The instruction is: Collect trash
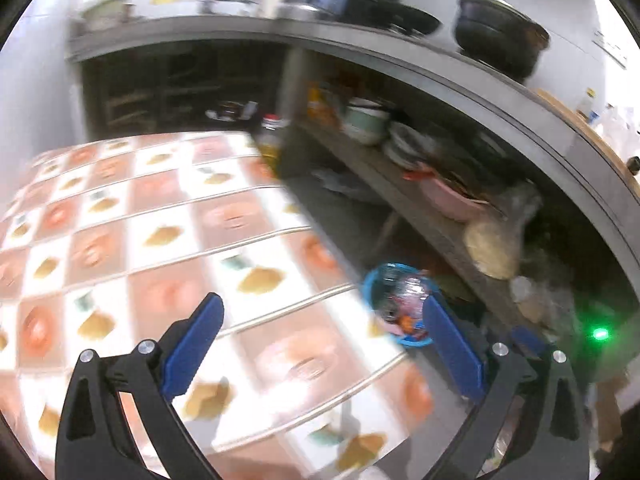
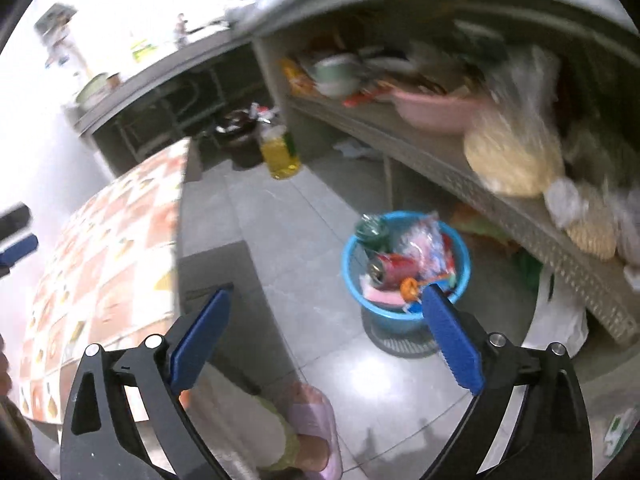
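A blue bin (image 2: 404, 312) stands on the grey floor beside a low shelf. It holds a red can (image 2: 394, 270), a green can (image 2: 370, 230), crinkled plastic wrappers (image 2: 426, 246) and other scraps. My right gripper (image 2: 326, 312) hangs above the floor, left of the bin, open and empty. My left gripper (image 1: 322, 322) is open and empty over the patterned tablecloth (image 1: 160, 240); the bin (image 1: 400, 308) shows past the table's edge near its right finger.
An oil bottle (image 2: 280, 152) stands on the floor further back. The shelf (image 2: 500, 196) carries a pink basin (image 2: 432, 110), bowls and bagged food. A pot (image 1: 500, 36) and pan sit on the counter. A person's slippered foot (image 2: 312, 428) is below the right gripper.
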Demonstrator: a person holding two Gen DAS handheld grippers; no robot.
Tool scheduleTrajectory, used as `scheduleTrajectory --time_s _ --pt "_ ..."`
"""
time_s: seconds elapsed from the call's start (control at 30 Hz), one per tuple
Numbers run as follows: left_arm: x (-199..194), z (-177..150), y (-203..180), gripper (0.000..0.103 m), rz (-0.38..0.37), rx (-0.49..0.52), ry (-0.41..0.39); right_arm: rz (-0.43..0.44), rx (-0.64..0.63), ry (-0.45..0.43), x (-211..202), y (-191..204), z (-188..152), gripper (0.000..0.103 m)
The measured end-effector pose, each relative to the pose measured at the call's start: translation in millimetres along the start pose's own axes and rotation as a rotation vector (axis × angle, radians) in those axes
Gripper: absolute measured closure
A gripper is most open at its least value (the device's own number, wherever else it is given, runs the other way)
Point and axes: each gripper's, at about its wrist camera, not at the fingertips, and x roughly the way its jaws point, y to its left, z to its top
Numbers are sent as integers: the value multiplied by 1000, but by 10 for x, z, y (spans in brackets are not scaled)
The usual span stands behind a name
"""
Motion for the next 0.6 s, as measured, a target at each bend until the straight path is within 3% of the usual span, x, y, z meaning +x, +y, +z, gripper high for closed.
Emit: scheduleTrajectory --time_s 0.23,0.4,0.5,0.6 --pt "-421 -305 231 6 170 -43 -103 7 -160 -69 -275 643 38 8" --pt "-654 -294 250 5 289 -45 -188 -10 -257 -114 -419 974 -1 8" --pt "-726 -269 269 5 378 -47 -206 -20 -290 -153 -502 1104 -28 8" --pt "-779 -279 384 5 419 -90 -215 -9 -302 -169 -567 1199 -39 8"
